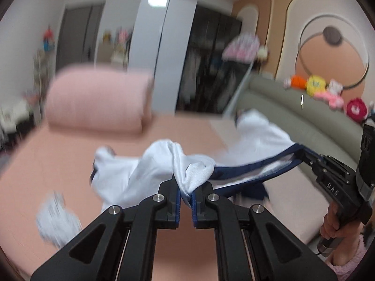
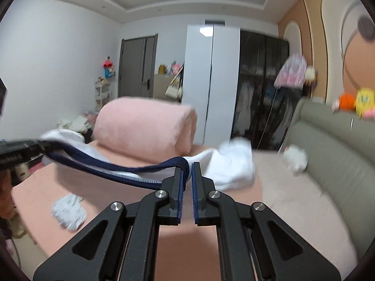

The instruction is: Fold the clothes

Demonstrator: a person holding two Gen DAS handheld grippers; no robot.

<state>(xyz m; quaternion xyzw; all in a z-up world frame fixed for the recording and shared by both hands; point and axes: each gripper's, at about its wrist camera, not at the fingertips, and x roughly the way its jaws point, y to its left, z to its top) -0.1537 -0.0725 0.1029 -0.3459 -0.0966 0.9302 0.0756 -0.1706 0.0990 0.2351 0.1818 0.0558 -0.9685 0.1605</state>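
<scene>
White knit with a navy trim: we have the garment lifted clear of the pink bed, strung between our two grippers and sagging in the middle. It reads as light and quite limp, a soft sporty fabric that drapes and bunches instead of holding any shape, so we judge it will swing and crumple if we move fast, and will slide a little on itself when laid down.

On the left, our left gripper has its blue-padded jaws closed on a gathered wad of the white cloth, near where the navy band begins. That is a bulky pinch; a flatter hold on the hem or a corner would let the cloth hang straighter. A small pale crumpled piece lies on the bed below, well apart from the garment.

Moving right, the navy band runs taut to our right gripper, whose jaws are clamped on the band's edge with white fabric spilling past the tips. The trimmed edge looks firmer than the body, so we think it is the better place to grip.

Both tools sit at roughly the same height, pointing across the bed toward the rolled pink blanket. In the left view the person's right hand wraps the right tool's handle, and that tool angles inward.
</scene>
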